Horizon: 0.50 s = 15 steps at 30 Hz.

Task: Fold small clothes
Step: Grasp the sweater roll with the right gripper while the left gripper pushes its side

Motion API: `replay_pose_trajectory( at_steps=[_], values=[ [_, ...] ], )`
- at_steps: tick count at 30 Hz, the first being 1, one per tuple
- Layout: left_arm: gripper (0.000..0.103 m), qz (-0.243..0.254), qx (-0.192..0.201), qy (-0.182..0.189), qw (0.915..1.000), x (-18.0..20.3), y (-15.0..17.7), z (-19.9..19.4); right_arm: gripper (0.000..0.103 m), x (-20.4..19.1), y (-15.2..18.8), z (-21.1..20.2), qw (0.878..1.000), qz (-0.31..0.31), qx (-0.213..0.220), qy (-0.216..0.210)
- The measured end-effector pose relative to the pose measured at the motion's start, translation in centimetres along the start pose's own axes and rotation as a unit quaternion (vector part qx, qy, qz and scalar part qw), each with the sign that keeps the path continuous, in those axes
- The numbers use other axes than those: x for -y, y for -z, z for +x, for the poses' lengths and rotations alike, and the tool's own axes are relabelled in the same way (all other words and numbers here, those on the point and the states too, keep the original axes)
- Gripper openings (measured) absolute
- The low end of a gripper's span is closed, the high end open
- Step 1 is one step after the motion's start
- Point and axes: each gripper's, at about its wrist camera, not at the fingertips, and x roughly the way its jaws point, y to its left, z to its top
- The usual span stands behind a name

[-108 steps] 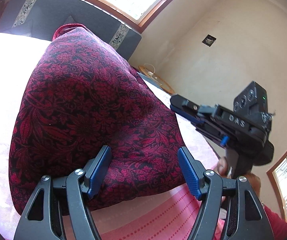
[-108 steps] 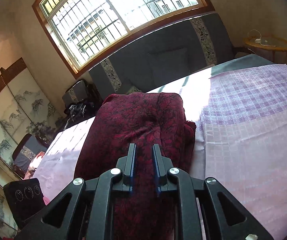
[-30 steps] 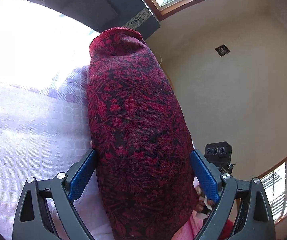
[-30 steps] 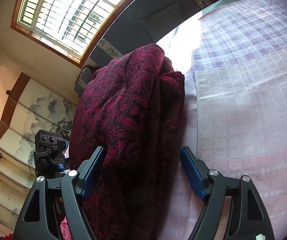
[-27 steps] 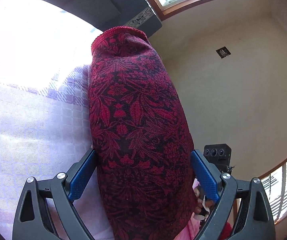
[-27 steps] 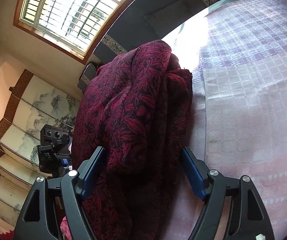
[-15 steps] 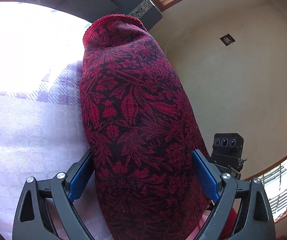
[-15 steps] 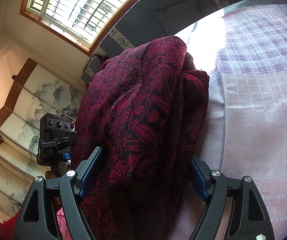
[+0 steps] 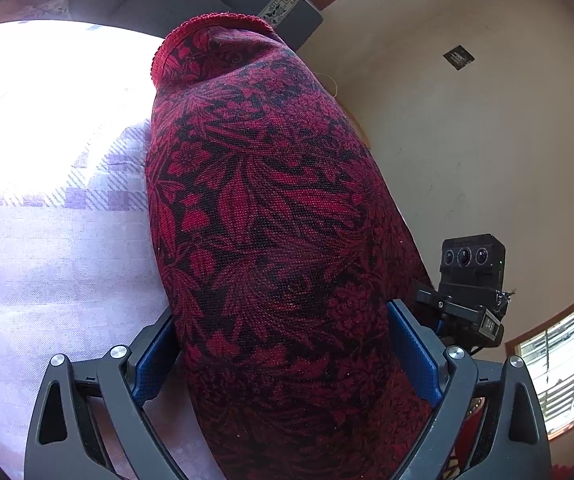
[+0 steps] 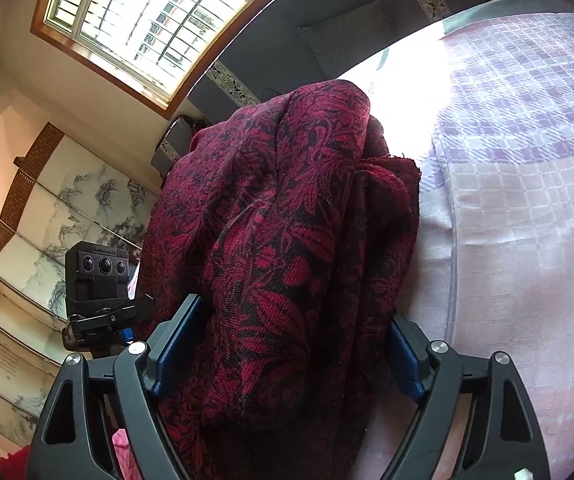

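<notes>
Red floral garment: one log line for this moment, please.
item: red floral garment, bunched on checked bedspread | left gripper: open, straddling it | right gripper: open, straddling it | fold: unfinished

The right gripper has released its pinch, and the red garment (formerly spread wide) now lies narrow

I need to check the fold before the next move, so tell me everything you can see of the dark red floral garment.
The dark red floral woven garment is a coarse-knit cloth with black leaf patterning and a red ribbed hem at its far end. It lies folded into a thick, bunched roll on the lilac checked bedspread, with loose layered edges on one side. It fills the gap of the open left claw and the open right claw.
</notes>
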Motion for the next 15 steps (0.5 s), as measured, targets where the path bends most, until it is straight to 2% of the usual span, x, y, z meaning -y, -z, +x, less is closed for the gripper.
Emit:
replay_pose_trajectory(
  at_steps=[2,4,5,6,8,13,15],
  values=[
    [0.094,0.000,0.000,-0.001,1.0000,0.2,0.0,0.1,0.082,-0.2,0.0,0.3,1.000,-0.003,-0.004,-0.003],
    [0.093,0.008,0.010,-0.010,0.9999,0.7,0.1,0.2,0.075,-0.1,0.1,0.3,1.000,-0.004,-0.004,-0.005],
    [0.089,0.016,0.018,-0.022,0.9995,1.0,0.3,0.3,0.062,0.0,0.1,0.4,1.000,-0.002,-0.006,-0.005],
    [0.087,0.024,0.024,-0.033,0.9989,1.2,0.6,0.4,0.054,0.2,0.2,0.5,1.000,0.002,-0.008,-0.006],
    [0.081,0.026,0.032,-0.045,0.9981,1.5,0.9,0.4,0.048,0.2,0.3,0.4,1.000,0.003,-0.007,-0.006],
    [0.067,0.044,0.045,-0.068,0.9957,2.6,1.3,-0.1,0.043,-0.6,0.7,0.2,1.000,-0.004,0.008,-0.006],
    [0.065,0.055,0.050,-0.085,0.9935,3.5,1.7,-0.4,0.042,-1.0,1.0,0.1,1.000,-0.001,0.013,-0.005]
  ],
)
